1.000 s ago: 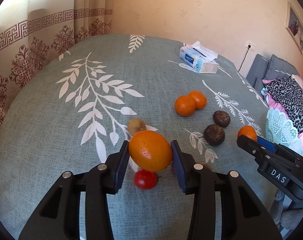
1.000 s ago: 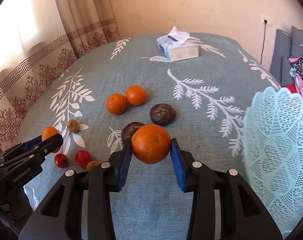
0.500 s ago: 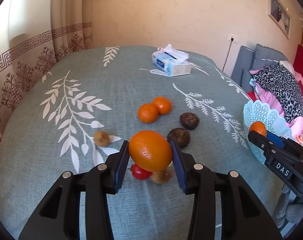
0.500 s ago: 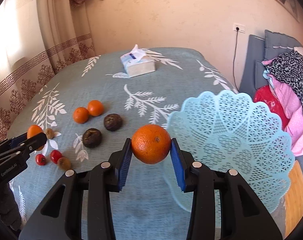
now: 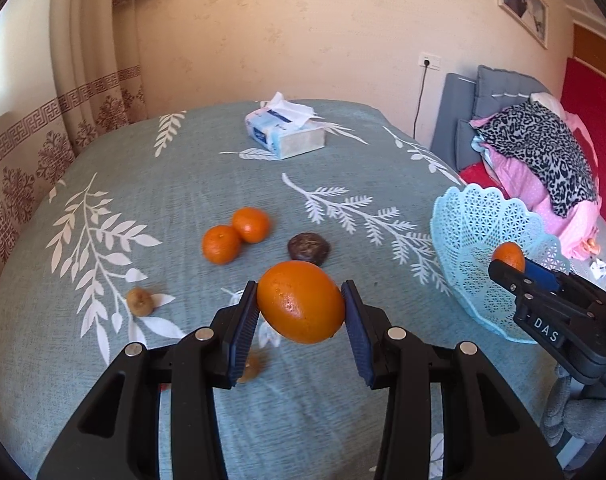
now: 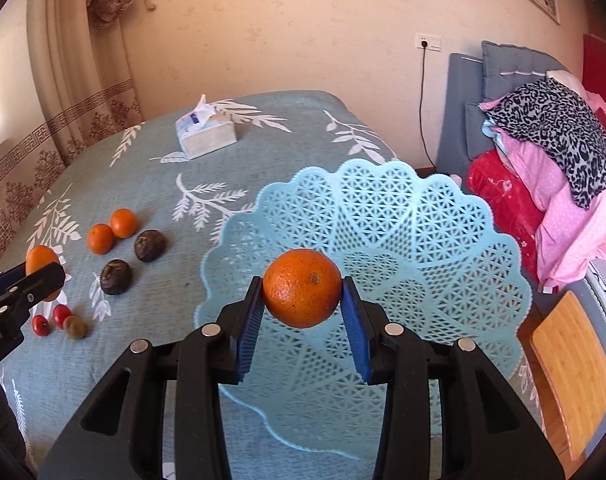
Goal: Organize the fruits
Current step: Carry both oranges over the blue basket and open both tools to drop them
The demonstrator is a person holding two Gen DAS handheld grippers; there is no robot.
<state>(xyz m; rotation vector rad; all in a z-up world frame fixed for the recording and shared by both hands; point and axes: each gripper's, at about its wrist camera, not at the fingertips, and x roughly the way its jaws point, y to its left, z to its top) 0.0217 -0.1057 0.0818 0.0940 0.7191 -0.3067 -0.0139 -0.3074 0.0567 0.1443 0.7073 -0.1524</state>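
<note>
My left gripper is shut on a smooth oval orange, held above the green leaf-print cloth. My right gripper is shut on a round, rougher orange and hangs over the pale blue lattice basket, which holds nothing. On the cloth lie two small tangerines, two dark wrinkled fruits, two red cherry tomatoes and brownish small fruits. The right gripper shows at the right of the left wrist view, over the basket.
A tissue box sits far back on the cloth. Right of the bed stand a grey headboard cushion, a pile of pink and leopard-print clothes, and a wooden board at the lower right. A curtain hangs at the left.
Both grippers have swung to the right with their oranges. The basket has come into the middle of the right wrist view, and the right orange now hangs over it.
</note>
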